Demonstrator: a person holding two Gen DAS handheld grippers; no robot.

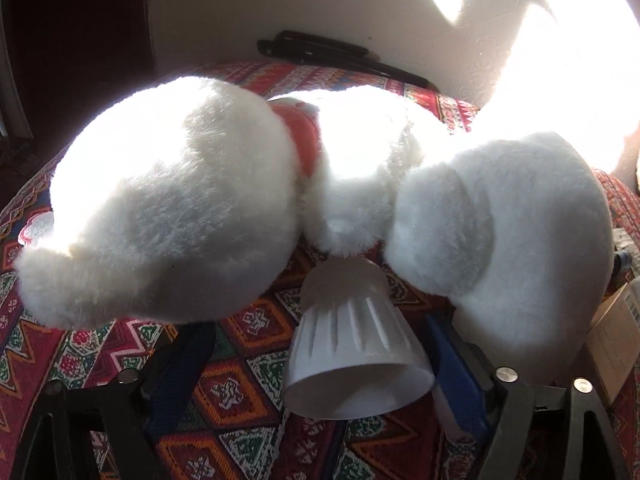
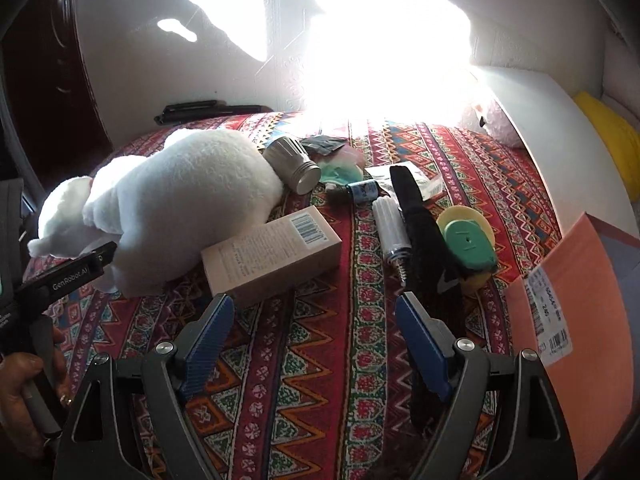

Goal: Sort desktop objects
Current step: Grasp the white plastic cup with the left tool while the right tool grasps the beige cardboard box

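While the left gripper (image 1: 320,364) is spread wide around a white ribbed cup (image 1: 352,344) lying on its side against the plush toy (image 1: 168,200), nothing is gripped. If it is closed off-centre, the cup could be crushed or rolled away. The right gripper (image 2: 316,340) is held open, empty, above the patterned cloth (image 2: 304,380).

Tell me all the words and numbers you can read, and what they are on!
"GenRobot.AI": on the left gripper, seen from the right wrist.
Tan box: barcode and small print, too blurred to read.
White sticker on the orange folder: barcodes and digits, too blurred to read.
Left wrist view: nothing readable.
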